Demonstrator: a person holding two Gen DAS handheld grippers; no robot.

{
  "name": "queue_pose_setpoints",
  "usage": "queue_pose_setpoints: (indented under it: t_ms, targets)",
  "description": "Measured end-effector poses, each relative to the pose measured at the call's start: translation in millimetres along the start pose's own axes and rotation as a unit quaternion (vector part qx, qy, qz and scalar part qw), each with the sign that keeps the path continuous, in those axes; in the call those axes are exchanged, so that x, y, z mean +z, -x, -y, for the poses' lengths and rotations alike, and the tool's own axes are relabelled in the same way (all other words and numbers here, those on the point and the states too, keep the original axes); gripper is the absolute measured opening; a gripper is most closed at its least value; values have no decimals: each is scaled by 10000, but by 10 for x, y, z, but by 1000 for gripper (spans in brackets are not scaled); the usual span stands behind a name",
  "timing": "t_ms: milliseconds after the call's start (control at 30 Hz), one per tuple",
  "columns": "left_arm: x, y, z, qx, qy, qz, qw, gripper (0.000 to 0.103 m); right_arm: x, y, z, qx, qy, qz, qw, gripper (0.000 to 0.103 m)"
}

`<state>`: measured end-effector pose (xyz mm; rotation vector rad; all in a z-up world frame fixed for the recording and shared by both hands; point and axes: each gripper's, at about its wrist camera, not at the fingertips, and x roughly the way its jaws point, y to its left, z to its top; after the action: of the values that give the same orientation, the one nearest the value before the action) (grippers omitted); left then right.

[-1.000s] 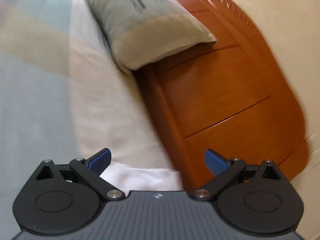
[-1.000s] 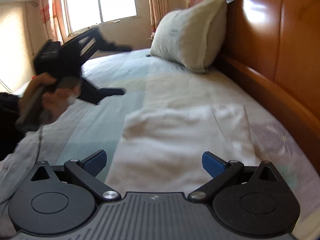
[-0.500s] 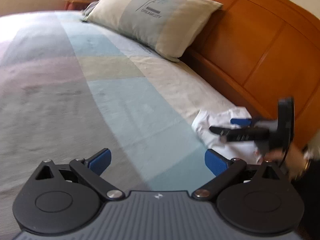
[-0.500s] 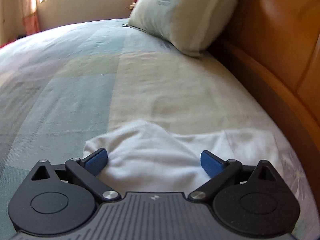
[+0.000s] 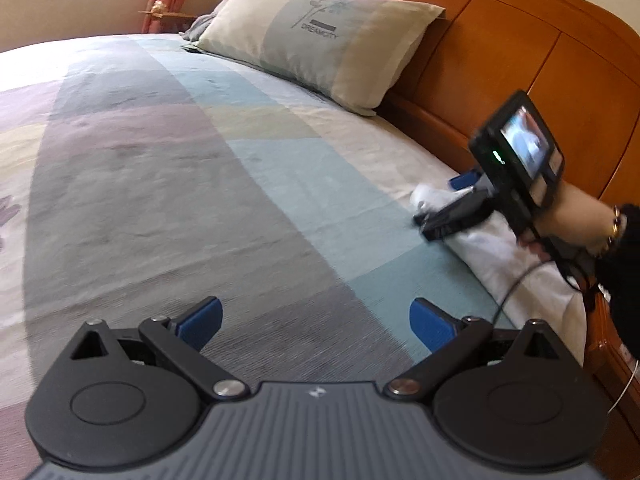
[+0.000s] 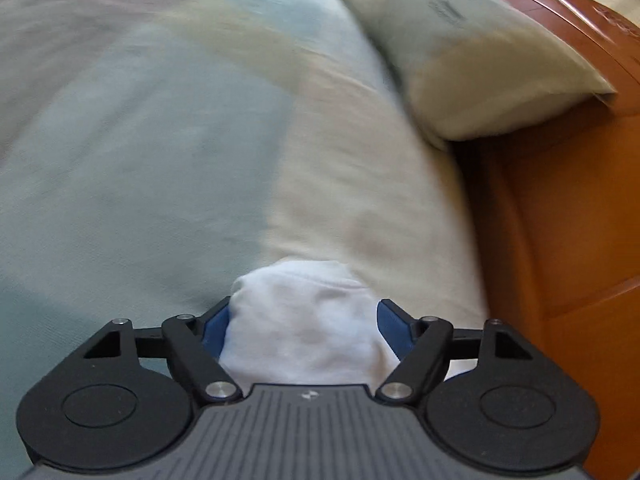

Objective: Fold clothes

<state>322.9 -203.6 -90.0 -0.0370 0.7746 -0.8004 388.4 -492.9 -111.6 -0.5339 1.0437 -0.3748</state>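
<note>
the white garment (image 6: 308, 320) fills the lower middle of the right wrist view, a rounded, bunched end of cloth lying between the two blue fingers of the right gripper (image 6: 304, 322). the fingers sit against its sides, drawn part way in, yet whether they truly pinch the cloth or only straddle it i cannot tell, since the frame is blurred. in the left wrist view the same garment (image 5: 492, 252) lies at the right edge of the frame as a long, narrow white strip on the bed (image 5: 168, 184), close to the wooden headboard (image 5: 516, 60) and well apart from the pillow (image 5: 320, 40) in the upper middle. the right gripper (image 5: 448, 200) shows there too, low over the far end of the strip, with the person's hand (image 5: 572, 216) behind it.

the left gripper (image 5: 316, 318), at the bottom of its own view, has its fingers wide apart with nothing between them, over bare bedcover and off to the side of the garment.

judging by the narrow shape, the lengthwise folds look done (only part of the strip is visible, so this is a guess), and the step in hand seems to be taking the far end to fold it over. the next move likely calls for a firm hold on that end, then carrying it back evenly along the strip, with the free left gripper steadying the near part so the layers do not slide.
</note>
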Motion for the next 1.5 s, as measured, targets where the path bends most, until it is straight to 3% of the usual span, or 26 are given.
queue_pose_setpoints:
  t_ms: [133, 200, 300, 433, 533, 767, 900, 1000, 1067, 1100, 1133, 1167, 1300, 1400, 1433, 1500]
  targets:
    - [-25, 102, -71, 5, 38, 137, 9999, 99, 75, 54, 296, -344, -723, 100, 9967, 78]
    - [-34, 134, -86, -29, 64, 173, 9998, 99, 26, 180, 477, -131, -1256, 376, 9913, 78]
    - [-49, 159, -99, -15, 68, 196, 9998, 99, -117, 343, 763, 396, -2156, 679, 9733, 78]
    - [-70, 184, -111, 36, 84, 194, 9998, 99, -348, 195, 957, 917, -3009, 363, 9485, 78]
    - [-92, 198, -88, 58, 89, 113, 9999, 99, -477, -34, 851, 1031, -3086, 2, 9456, 81]
    - [-145, 312, 46, 120, -175, 20, 9998, 99, -580, 22, 821, 1277, -2950, -7, 9469, 83]
    - [-201, 321, 94, 149, -353, -41, 9993, 99, -531, 230, 758, 1517, -2353, 365, 9593, 81]
    - [-243, 327, 130, 170, -486, -87, 9986, 99, -252, 272, 508, 1429, -1380, 257, 9797, 76]
    - [-271, 331, 154, 184, -575, -117, 9981, 99, -10, 263, 308, 1337, -615, 93, 9891, 63]
    - [-285, 334, 167, 191, -620, -133, 9978, 99, 106, 241, 187, 1326, -235, -37, 9909, 49]
    - [-299, 336, 179, 198, -664, -148, 9975, 99, 222, 220, 66, 1312, 145, -166, 9911, 39]
    - [-318, 342, 181, 192, -695, -165, 9973, 99, 296, 200, -61, 1292, 544, -322, 9896, 37]
    - [-435, 361, 96, 27, -731, -248, 9970, 99, 336, 26, -422, 890, 1846, -960, 9741, 36]
    - [-484, 345, 28, 32, -669, -310, 9973, 99, 303, -143, -629, 463, 2674, -1411, 9521, 34]
    - [-497, 346, 8, 22, -643, -313, 9974, 99, 293, -172, -640, 426, 2784, -1476, 9481, 29]
    - [-515, 351, -20, -43, -589, -303, 9978, 99, 343, -170, -538, 413, 2372, -1424, 9601, 21]
